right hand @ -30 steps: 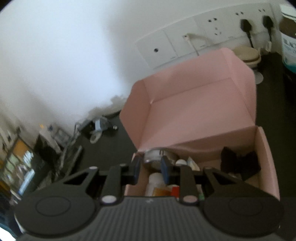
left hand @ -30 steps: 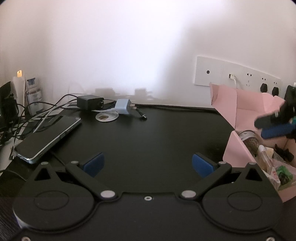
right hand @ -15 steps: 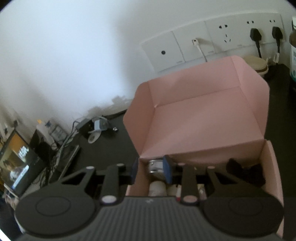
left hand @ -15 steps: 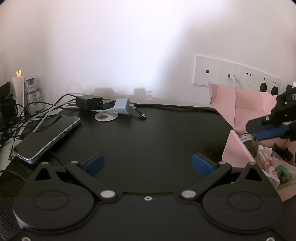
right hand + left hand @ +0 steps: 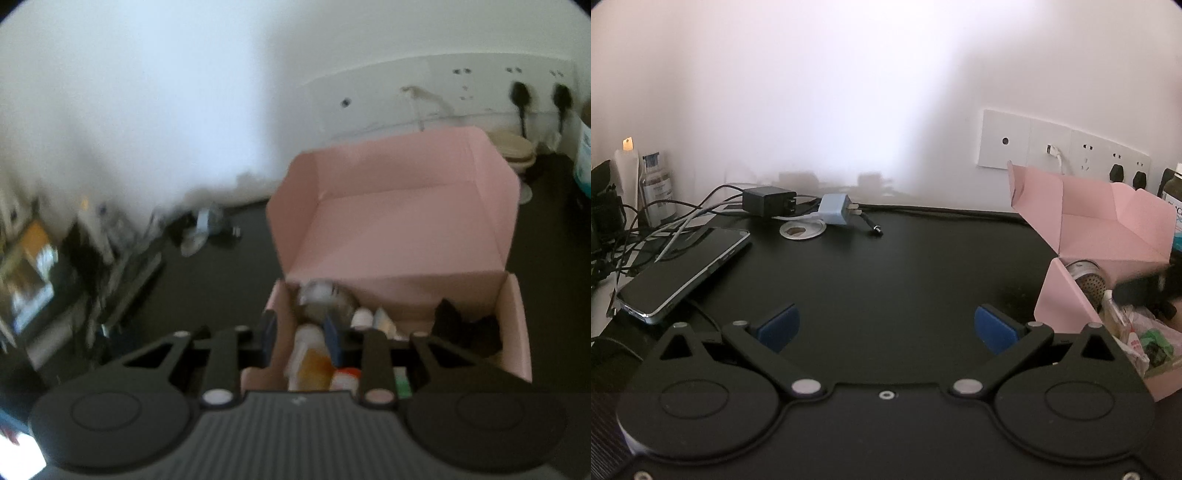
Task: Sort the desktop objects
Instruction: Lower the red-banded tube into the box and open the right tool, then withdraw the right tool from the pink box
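Right gripper (image 5: 301, 338) nearly closed, empty, straddling pink box (image 5: 399, 236) wall; snag tips box. Left gripper (image 5: 886, 328) wide open.

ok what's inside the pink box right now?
The pink box holds a metal mesh piece, a white bottle, an orange packet, a black item and something green. The right gripper and blur hide the rest.
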`<move>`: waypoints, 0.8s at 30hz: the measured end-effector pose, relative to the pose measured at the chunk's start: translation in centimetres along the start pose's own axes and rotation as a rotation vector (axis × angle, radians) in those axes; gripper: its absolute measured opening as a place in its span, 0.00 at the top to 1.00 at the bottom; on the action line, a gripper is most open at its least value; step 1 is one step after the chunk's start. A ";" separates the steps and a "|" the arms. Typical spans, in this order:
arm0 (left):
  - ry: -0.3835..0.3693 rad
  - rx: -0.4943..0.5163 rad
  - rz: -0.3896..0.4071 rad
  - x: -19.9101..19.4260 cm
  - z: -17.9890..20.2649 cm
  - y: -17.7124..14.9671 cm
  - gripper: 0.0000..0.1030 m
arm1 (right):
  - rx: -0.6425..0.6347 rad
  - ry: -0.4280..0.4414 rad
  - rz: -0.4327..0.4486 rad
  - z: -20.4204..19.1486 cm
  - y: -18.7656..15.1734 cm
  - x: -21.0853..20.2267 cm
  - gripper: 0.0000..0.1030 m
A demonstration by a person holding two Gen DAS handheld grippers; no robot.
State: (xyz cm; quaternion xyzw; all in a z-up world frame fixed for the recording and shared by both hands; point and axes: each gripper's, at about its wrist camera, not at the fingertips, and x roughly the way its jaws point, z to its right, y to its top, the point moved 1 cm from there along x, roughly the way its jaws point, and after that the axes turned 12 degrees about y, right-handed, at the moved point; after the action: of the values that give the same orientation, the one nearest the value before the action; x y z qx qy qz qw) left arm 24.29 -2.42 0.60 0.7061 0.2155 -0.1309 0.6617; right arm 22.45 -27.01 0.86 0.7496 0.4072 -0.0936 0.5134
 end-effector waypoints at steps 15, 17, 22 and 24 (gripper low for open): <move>-0.002 0.002 0.001 0.0 0.0 -0.1 0.00 | 0.029 -0.195 -0.019 2.7 1.0 -2.0 0.74; -0.002 0.005 0.003 0.0 0.1 -0.1 0.00 | 0.017 -0.221 0.002 2.9 0.9 -2.4 0.73; -0.002 0.008 0.004 0.0 0.1 -0.2 0.00 | -0.035 -0.096 0.081 0.9 0.9 -3.4 0.73; -0.003 0.004 0.001 0.1 0.1 -0.2 0.00 | -0.086 -0.108 0.050 0.0 1.0 -2.5 0.73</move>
State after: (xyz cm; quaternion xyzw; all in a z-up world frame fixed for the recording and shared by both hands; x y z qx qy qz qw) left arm 24.29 -2.46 0.42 0.7072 0.2139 -0.1323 0.6607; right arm 21.54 -28.44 2.97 0.7305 0.3637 -0.1033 0.5687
